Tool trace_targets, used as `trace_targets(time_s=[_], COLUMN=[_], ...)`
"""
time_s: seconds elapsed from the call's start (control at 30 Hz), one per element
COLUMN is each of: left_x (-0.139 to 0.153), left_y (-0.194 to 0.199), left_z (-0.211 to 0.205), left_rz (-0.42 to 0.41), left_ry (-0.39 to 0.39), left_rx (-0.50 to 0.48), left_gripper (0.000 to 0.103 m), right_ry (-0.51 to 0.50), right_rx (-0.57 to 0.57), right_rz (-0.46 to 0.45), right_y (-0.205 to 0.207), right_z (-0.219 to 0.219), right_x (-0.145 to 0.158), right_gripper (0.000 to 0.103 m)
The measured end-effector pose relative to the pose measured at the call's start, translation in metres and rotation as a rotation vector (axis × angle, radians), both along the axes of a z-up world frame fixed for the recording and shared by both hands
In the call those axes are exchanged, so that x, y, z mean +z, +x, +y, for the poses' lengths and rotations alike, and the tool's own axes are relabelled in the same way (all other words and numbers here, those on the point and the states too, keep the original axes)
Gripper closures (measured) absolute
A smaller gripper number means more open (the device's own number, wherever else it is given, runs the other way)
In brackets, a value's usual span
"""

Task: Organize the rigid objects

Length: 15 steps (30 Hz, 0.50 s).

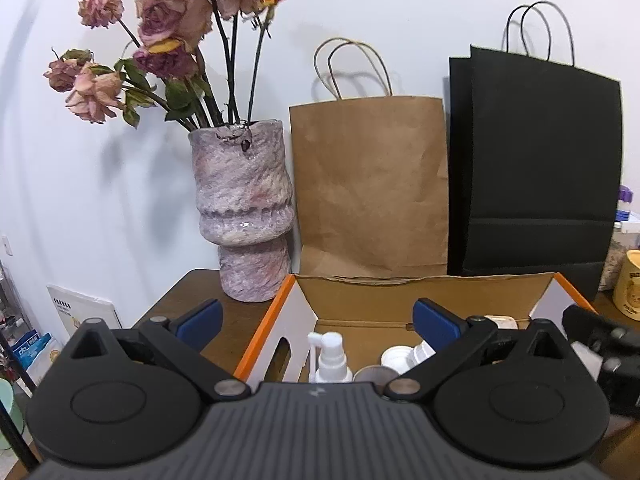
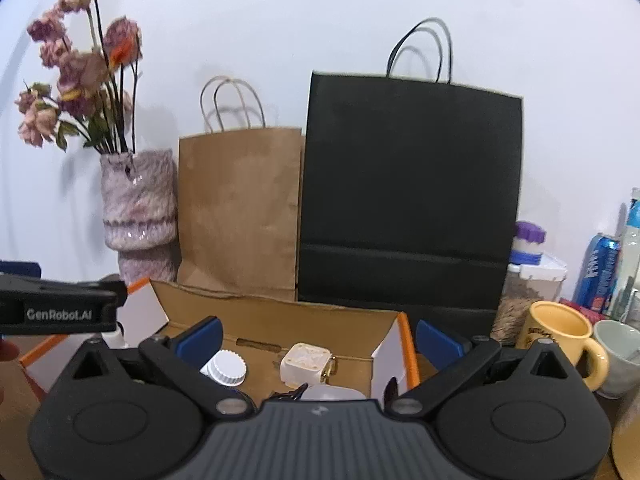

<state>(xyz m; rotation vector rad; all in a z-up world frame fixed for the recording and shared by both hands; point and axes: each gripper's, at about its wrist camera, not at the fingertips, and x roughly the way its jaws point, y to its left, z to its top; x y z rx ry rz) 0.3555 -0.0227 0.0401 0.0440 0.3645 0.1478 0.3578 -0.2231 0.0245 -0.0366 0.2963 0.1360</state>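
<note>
the open cardboard box point(image 2: 280, 328) sits on the surface, holding a white spray bottle point(image 1: 331, 356), a ribbed white cap point(image 2: 229, 367) and a small cream cube point(image 2: 304, 362). both the left hand-held gripper point(image 1: 318, 322) and right hand-held gripper point(image 2: 318, 338) hover over it, jaws wide apart and empty. paper bags point(image 2: 240, 208) stand behind.

hidden: spray bottle point(image 1: 331, 364) base behind gripper body | cut off: yellow mug point(image 1: 629, 290) at right edge | blurred: flowers point(image 2: 76, 68)

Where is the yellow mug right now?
In the right wrist view the yellow mug stands at the right on the table, outside the cardboard box, beside a pale green cup and in front of the black bag.
</note>
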Motion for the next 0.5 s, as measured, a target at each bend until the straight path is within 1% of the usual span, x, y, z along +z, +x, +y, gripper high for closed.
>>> trace_targets(time_s=[0.17, 0.33, 0.5], left_x=[0.006, 0.009, 0.01], left_y=[-0.026, -0.06, -0.096], left_z=[0.006, 0.01, 0.012], left_rz=[-0.006, -0.012, 0.004], left_ry=[-0.014, -0.019, -0.018], left_rx=[-0.005, -0.004, -0.019], left_gripper=[0.0, 0.0, 0.0], right_ry=[0.019, 0.024, 0.022], right_rx=[0.007, 0.015, 0.028], right_rz=[-0.021, -0.036, -0.038], right_y=[-0.029, -0.066, -0.106], right_z=[-0.006, -0.01, -0.012], right_x=[0.008, 0.015, 0.019], right_gripper=[0.0, 0.0, 0.0])
